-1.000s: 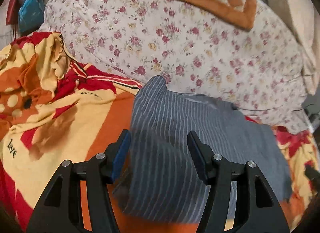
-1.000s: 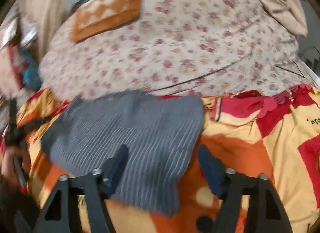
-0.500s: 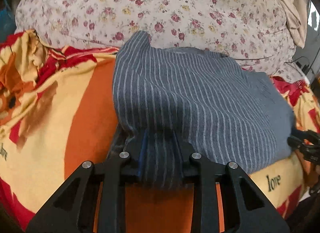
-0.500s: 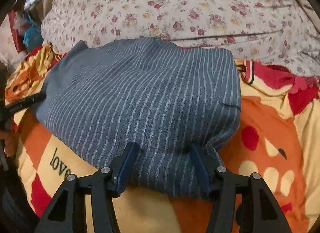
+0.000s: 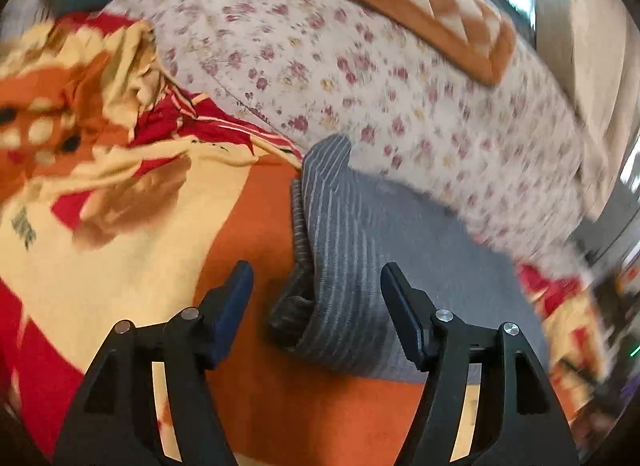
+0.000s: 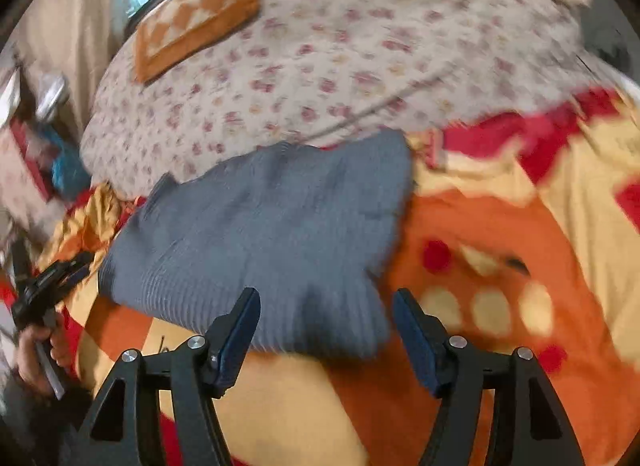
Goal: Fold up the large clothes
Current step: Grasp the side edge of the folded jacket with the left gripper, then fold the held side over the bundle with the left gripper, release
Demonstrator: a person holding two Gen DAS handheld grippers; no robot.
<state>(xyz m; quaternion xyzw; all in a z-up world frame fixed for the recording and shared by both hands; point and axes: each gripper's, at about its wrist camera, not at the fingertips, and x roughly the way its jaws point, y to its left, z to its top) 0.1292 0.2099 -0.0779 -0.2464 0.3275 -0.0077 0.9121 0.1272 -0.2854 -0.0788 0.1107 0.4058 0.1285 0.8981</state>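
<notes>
Across the lower middle of both views lies the folded grey striped garment (image 5: 384, 250), resting on an orange, yellow and red blanket (image 5: 132, 234) with a floral quilt (image 5: 360, 65) bulging behind it. Low in the left wrist view, the left gripper (image 5: 317, 290) has let go: its jaws are opening, with the garment's folded near edge between them but untouched by the pads. Low in the right wrist view, the right gripper (image 6: 326, 320) is likewise released, jaws opening astride the garment's near edge without pressing it. At that view's lower left, a hand (image 6: 36, 350) grips the other tool. Blur leaves any writing on the blanket unreadable. An orange checkered cushion (image 6: 196, 13) sits on the quilt, upper left.
</notes>
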